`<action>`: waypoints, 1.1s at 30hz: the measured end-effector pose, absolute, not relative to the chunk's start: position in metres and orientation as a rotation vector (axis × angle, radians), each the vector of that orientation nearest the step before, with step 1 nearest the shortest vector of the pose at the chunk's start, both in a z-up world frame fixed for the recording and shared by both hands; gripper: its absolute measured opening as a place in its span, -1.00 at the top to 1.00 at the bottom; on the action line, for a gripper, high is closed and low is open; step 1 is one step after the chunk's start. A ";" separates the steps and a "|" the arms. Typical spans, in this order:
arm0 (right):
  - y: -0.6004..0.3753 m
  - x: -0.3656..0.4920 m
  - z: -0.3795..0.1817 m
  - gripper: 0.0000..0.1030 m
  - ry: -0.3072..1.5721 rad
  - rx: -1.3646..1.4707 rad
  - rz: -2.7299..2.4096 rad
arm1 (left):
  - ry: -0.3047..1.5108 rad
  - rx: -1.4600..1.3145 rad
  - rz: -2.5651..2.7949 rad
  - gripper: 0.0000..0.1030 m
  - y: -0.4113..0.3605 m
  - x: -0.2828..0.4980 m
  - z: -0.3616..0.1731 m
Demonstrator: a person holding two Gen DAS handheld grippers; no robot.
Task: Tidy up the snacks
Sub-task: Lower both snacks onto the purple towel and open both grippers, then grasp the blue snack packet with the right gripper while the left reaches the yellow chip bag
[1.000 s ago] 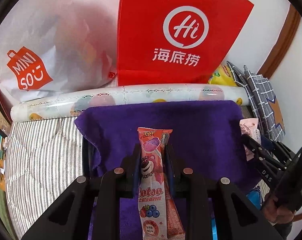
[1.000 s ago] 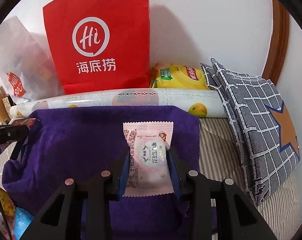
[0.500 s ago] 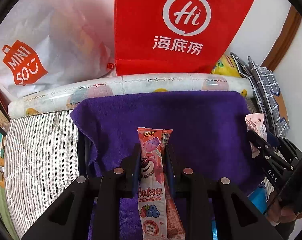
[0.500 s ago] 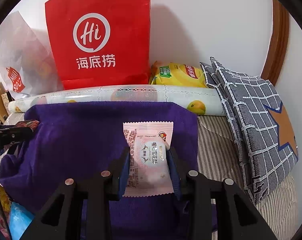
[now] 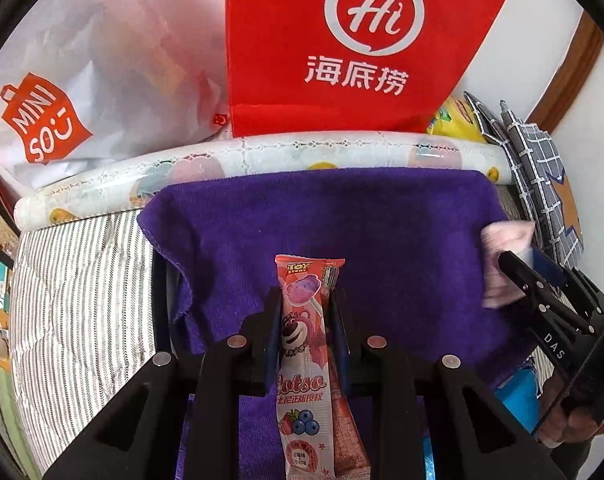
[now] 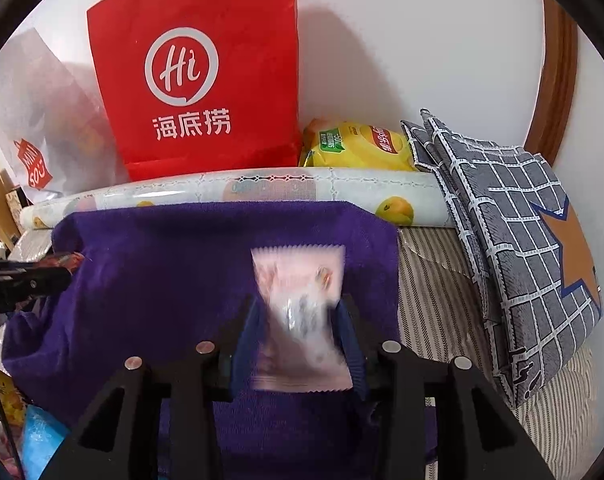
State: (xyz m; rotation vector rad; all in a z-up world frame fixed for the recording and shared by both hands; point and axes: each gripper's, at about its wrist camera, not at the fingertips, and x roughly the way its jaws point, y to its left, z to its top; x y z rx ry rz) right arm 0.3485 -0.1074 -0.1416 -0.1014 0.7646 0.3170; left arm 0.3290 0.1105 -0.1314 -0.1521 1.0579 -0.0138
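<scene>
Releasing pink snack over purple towel; left tool clamped on lollipop packet.

Right tool (image 6: 297, 320): jaws have just been opening, and the pale pink crimped-edge snack sachet (image 6: 299, 312) between them is motion-blurred, apparently slipping free at lower centre above the purple terry towel (image 6: 161, 280). Left tool (image 5: 306, 320) is pinched shut on the long pink lollipop wrapper (image 5: 302, 340), its long axis running along the fingers, directly over the same towel. Only the right wrist view shows the yellow crisp bag (image 6: 358, 146) fully; the left view alone shows a hand (image 5: 570, 424) at lower right.
</scene>
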 end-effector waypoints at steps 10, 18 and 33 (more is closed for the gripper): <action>-0.115 0.332 -0.113 -0.32 0.648 -0.056 0.290 | 1.071 -0.200 -0.062 0.17 0.112 0.327 -0.125; -0.137 0.298 -0.081 -0.32 0.559 -0.046 0.257 | 1.000 -0.175 -0.042 -0.10 0.106 0.313 -0.101; -0.202 0.258 -0.150 -0.32 0.875 0.017 0.280 | 0.883 -0.083 -0.058 -0.10 0.074 0.275 -0.056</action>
